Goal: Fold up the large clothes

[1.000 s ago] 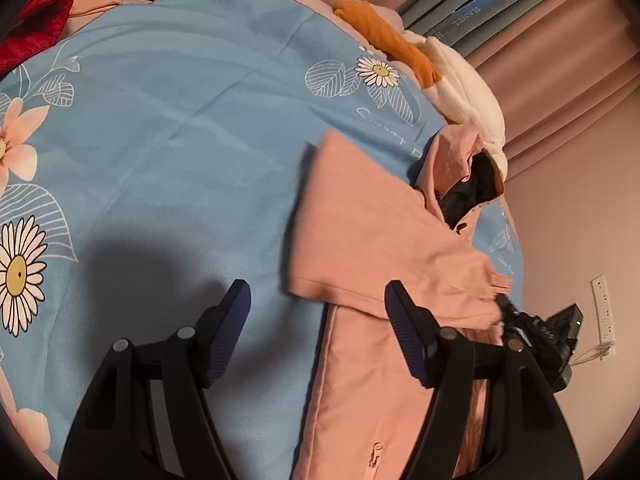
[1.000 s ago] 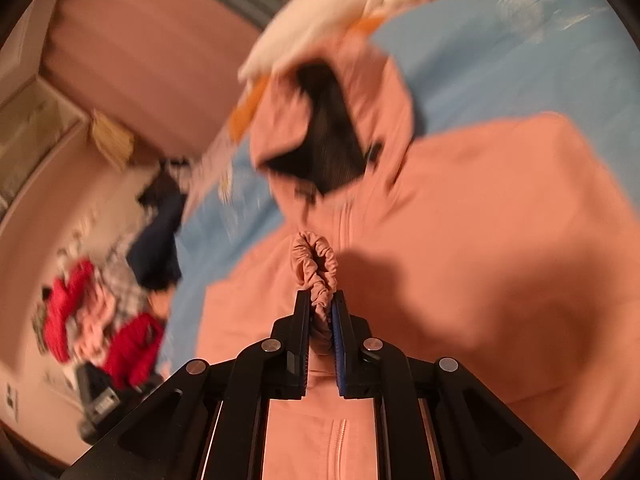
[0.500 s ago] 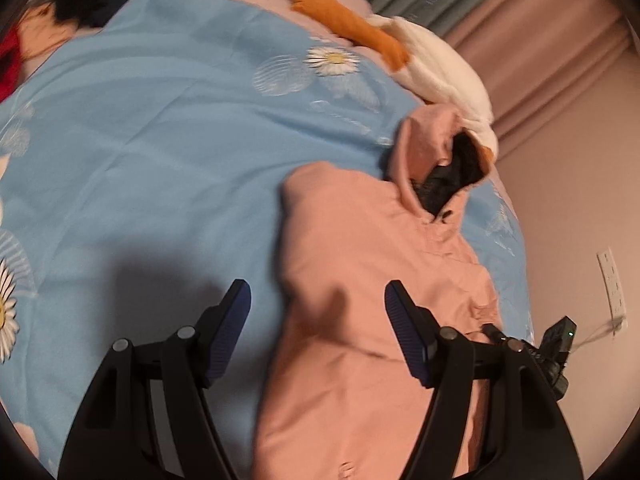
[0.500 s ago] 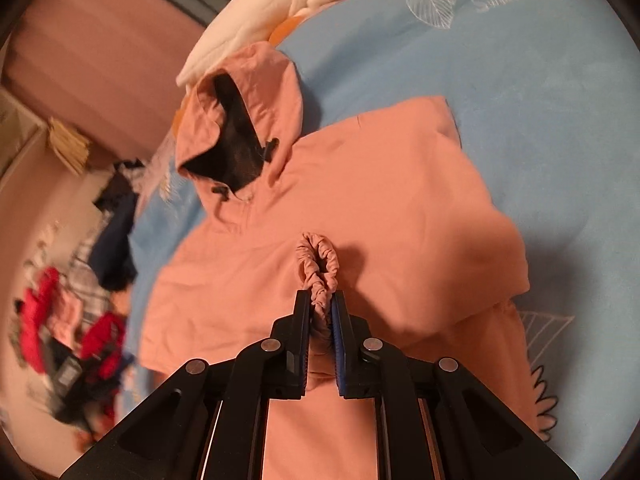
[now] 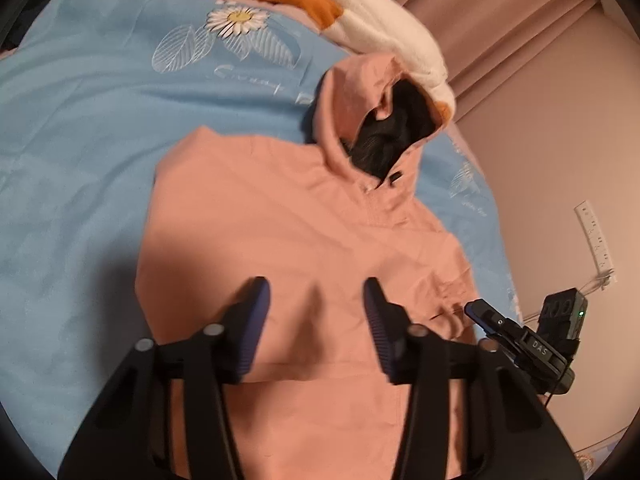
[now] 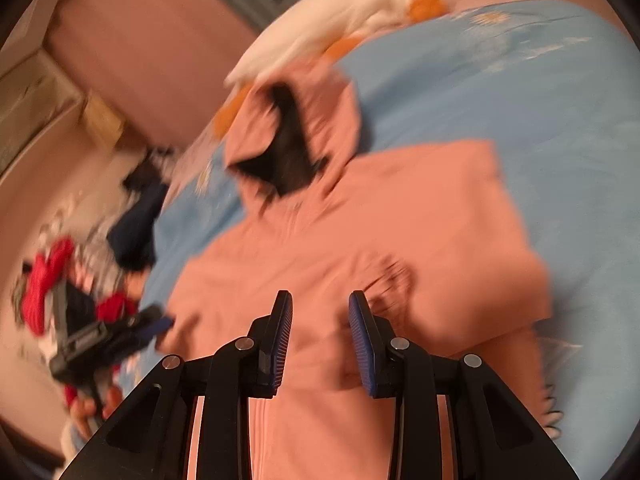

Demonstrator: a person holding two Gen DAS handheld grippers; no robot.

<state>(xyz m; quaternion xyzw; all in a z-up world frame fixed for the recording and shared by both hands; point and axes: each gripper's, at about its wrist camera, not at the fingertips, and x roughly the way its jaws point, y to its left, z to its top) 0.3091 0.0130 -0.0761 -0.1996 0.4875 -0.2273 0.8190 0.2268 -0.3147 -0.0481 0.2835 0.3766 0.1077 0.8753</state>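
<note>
Here's the pink hooded jacket (image 5: pixel 304 216) lying flat on the blue flowered bedspread (image 5: pixel 80 128), hood (image 5: pixel 360 112) up toward the head of the bed, its dark lining gaping open, and both sleeves folded in across the chest. Left gripper (image 5: pixel 316 324) hovers over the lower front of the jacket, its jaws closing with only air between them, no cloth caught. Over on the other side the right gripper (image 6: pixel 320 332) is just above the jacket's middle, jaws opening, nothing between the blue pads (image 6: pixel 360 336); the gathered cuff (image 6: pixel 390 276) lies on the chest just beyond the right pad. That view is smeared with blur. Behind the hood sits a white and orange plush (image 5: pixel 384 36). Off the bed's edge in the right view there's a heap of red and dark clothes (image 6: pixel 52 280) on the floor. No container shows anywhere in either view
</note>
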